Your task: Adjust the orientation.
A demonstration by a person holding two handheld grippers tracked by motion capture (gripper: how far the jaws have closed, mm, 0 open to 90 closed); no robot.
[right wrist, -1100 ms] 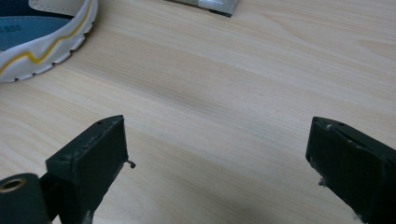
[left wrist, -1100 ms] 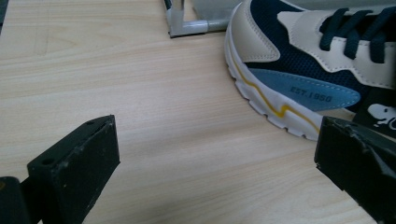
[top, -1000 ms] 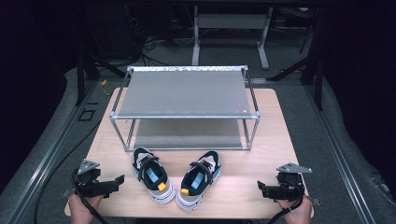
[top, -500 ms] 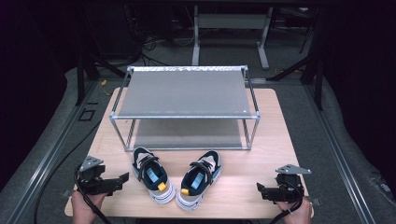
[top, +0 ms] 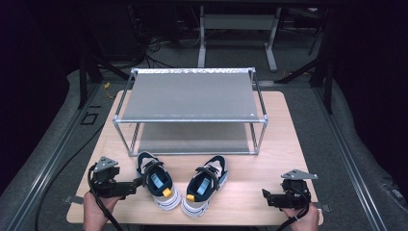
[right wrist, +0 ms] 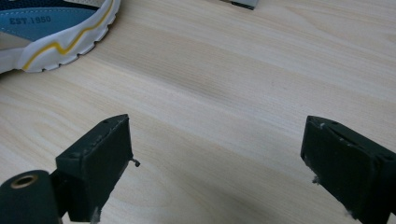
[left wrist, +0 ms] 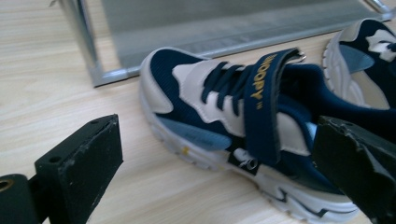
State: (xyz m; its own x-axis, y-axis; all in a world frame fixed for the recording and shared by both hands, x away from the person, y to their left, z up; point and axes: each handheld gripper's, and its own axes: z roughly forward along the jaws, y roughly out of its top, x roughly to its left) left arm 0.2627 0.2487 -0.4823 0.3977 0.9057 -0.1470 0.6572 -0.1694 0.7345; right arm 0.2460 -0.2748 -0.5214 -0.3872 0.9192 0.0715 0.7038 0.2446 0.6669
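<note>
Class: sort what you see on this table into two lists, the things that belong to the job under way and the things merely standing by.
In the job: left gripper, open at the left shoe; the right shoe.

Standing by: two-shelf metal rack, wooden table, right gripper, open over bare wood.

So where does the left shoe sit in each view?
High view: left shoe bottom centre-left, beside the left gripper.
Left gripper view: centre, between the open jaws.
Right gripper view: I can't tell which shoe is at top left.
Shared landmark: rack, its leg.
</note>
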